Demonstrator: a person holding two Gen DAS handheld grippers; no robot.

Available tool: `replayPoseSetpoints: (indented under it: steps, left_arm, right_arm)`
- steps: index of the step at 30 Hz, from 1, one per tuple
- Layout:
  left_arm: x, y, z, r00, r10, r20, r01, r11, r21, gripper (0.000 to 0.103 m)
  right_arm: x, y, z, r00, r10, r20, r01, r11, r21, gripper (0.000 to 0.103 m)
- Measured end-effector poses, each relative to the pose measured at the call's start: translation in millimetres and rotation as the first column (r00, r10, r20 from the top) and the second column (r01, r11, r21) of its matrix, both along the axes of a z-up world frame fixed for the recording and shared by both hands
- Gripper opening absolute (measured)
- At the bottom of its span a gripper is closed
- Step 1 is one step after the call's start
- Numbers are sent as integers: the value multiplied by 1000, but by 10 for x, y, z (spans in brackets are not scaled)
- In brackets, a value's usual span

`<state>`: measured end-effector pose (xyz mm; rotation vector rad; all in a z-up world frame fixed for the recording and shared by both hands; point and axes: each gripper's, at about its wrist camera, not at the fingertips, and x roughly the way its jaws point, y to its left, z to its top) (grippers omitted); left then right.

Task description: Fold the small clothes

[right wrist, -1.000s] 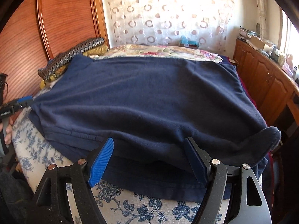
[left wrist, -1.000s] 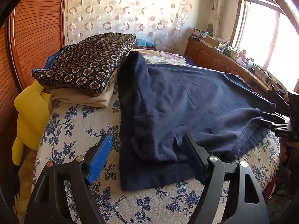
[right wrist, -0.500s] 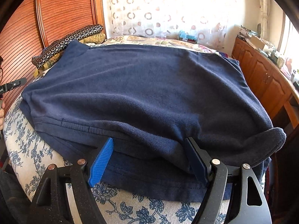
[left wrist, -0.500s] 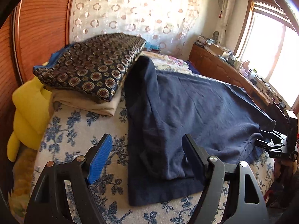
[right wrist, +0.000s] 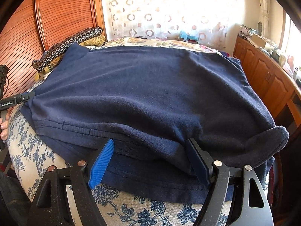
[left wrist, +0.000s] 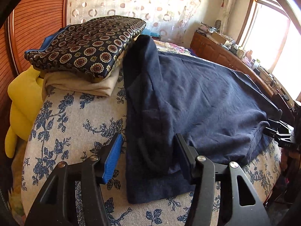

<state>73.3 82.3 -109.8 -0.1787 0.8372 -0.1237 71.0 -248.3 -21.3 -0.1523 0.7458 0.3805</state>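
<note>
A navy garment (left wrist: 197, 98) lies spread over a bed with a blue-flowered sheet (left wrist: 75, 122), with one side folded over itself. In the left wrist view my left gripper (left wrist: 148, 156) straddles the garment's near left corner. Its jaws are closing, with cloth between them and a gap still beside the blue pad (left wrist: 112, 160). In the right wrist view the same garment (right wrist: 150, 94) fills the frame. My right gripper (right wrist: 150, 160) stands wide open over the near hem fold. The left gripper (right wrist: 28, 97) shows at the garment's left corner, and the right gripper (left wrist: 270, 130) shows at its far edge.
A stack of folded cloth, topped by a dark patterned piece (left wrist: 88, 47), sits by the wooden headboard (left wrist: 37, 18). A yellow cushion (left wrist: 22, 101) hangs at the bed's left side. A cluttered wooden cabinet (right wrist: 267, 79) runs along the right under a bright window. A hand (right wrist: 3, 124) holds the left gripper's handle.
My left gripper's jaws have narrowed and it has come down closer to the garment's near corner. The right gripper has stayed open at the hem.
</note>
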Motion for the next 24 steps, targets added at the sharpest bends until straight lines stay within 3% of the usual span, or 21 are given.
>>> replayPoseSetpoints:
  steps: [4, 15, 24]
  left_arm:
    - [-18, -17, 4, 1000, -2, 3, 2, 1000, 13, 56]
    - [27, -104, 9, 998, -60, 19, 60, 998, -11, 13]
    - [-85, -83, 493, 982, -37, 183, 51, 996, -72, 9]
  right_arm:
    - [3, -14, 5, 1000, 1, -1, -1, 1000, 1, 80]
    - [0, -32, -5, 1000, 2, -1, -2, 1000, 7, 80]
    - [-1, -44, -5, 1000, 5, -3, -5, 1000, 12, 80]
